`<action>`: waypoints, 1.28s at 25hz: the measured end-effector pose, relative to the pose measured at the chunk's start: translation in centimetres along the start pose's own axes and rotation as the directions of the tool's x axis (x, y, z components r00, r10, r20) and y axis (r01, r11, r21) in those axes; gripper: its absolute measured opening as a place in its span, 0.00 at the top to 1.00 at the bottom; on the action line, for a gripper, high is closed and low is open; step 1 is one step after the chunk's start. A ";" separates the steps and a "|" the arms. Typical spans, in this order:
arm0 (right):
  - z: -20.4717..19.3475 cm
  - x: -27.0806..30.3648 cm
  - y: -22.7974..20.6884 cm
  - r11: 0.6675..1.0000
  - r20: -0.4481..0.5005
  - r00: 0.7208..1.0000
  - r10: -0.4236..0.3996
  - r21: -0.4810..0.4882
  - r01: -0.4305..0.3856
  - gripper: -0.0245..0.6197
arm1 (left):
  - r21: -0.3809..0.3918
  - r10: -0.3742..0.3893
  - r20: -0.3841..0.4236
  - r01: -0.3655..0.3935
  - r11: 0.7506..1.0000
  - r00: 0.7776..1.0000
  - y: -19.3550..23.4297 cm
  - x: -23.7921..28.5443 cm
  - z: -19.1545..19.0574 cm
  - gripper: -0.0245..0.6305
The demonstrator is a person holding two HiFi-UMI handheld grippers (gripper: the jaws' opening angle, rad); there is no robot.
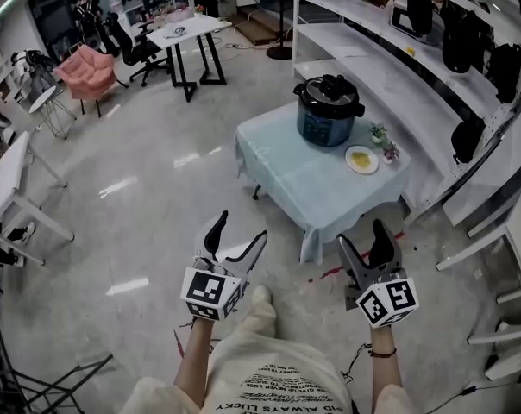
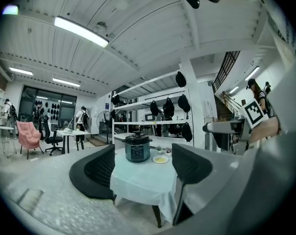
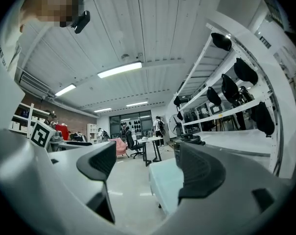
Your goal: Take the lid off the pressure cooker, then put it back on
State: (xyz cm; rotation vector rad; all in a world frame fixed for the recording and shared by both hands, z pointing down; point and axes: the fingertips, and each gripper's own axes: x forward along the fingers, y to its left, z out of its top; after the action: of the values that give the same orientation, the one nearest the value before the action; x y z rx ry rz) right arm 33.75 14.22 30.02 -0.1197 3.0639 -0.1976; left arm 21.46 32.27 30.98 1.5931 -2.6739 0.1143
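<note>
A dark blue-grey pressure cooker (image 1: 328,116) with its black lid (image 1: 329,89) on stands at the far end of a small table (image 1: 312,182) covered in pale cloth. The left gripper view shows the cooker (image 2: 137,148) between the jaws, far off. In the right gripper view only the top of the lid (image 3: 189,139) peeks out behind the right jaw. My left gripper (image 1: 236,237) and right gripper (image 1: 365,239) hang open and empty in front of the person's body, well short of the table.
A small plate with yellow food (image 1: 361,159) and two little potted plants (image 1: 384,142) sit beside the cooker. White shelving (image 1: 433,76) with black bags runs along the right. A pink chair (image 1: 86,71) and a white desk (image 1: 187,34) stand far left.
</note>
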 end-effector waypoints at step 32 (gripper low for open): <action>-2.3 21.3 -9.0 0.978 -0.049 0.977 -0.207 -0.017 0.206 0.36 | -0.045 -0.258 -0.031 0.256 0.966 0.966 12.2 23.9 -1.5 0.44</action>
State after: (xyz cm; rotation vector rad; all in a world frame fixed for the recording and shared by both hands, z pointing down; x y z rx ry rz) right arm 13.06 3.91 32.16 -0.4417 3.0994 -0.1956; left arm -0.71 17.20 33.33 1.8866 -2.3994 0.0805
